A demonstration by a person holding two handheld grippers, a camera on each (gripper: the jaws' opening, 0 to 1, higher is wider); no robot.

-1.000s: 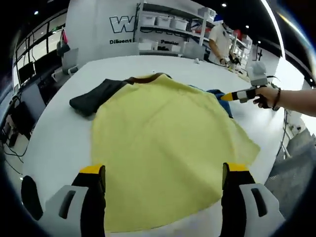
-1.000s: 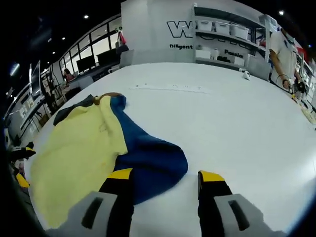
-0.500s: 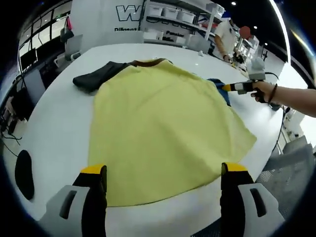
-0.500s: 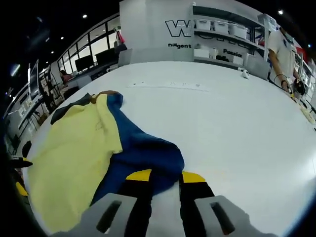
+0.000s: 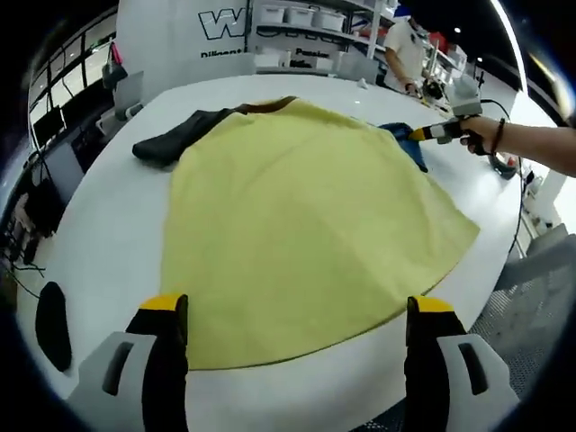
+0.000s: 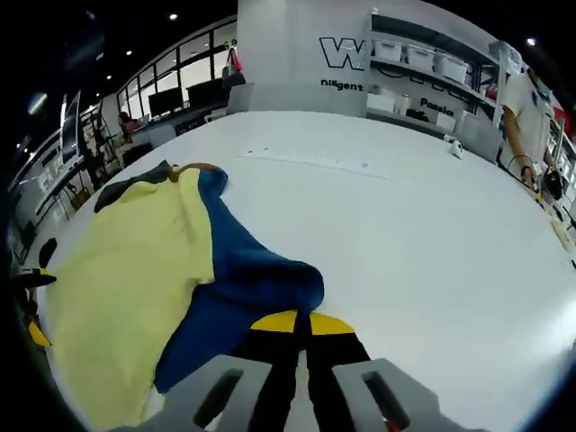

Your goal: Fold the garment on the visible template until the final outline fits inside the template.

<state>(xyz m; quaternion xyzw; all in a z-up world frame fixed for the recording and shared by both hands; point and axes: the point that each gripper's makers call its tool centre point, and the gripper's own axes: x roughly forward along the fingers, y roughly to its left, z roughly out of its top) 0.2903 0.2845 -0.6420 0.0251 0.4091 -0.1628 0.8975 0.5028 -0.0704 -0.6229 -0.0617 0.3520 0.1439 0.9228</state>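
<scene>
A yellow garment [image 5: 297,207] lies spread flat on the white round table [image 5: 108,234], with a brown collar [image 5: 265,106] at its far end. A dark sleeve [image 5: 175,142] sticks out at the far left and a blue sleeve [image 5: 400,137] at the far right. My left gripper [image 5: 297,308] hovers open over the near hem, its jaws wide apart. In the right gripper view, the blue sleeve [image 6: 243,279] runs from the yellow body [image 6: 126,270] to my right gripper [image 6: 301,317], which is shut on the sleeve's end. The right gripper [image 5: 432,133] is also seen from the left gripper view, in a hand.
Shelves with white bins [image 5: 310,16] and a standing person [image 5: 405,49] are beyond the table. A black oval object [image 5: 52,324] lies by the near left rim. A small white item [image 6: 456,141] sits far across the table. Bare tabletop [image 6: 423,243] stretches right of the blue sleeve.
My right gripper's jaws went from wide apart to shut at the end of the blue sleeve. The left gripper stayed open above the hem; its view only shifted slightly.
</scene>
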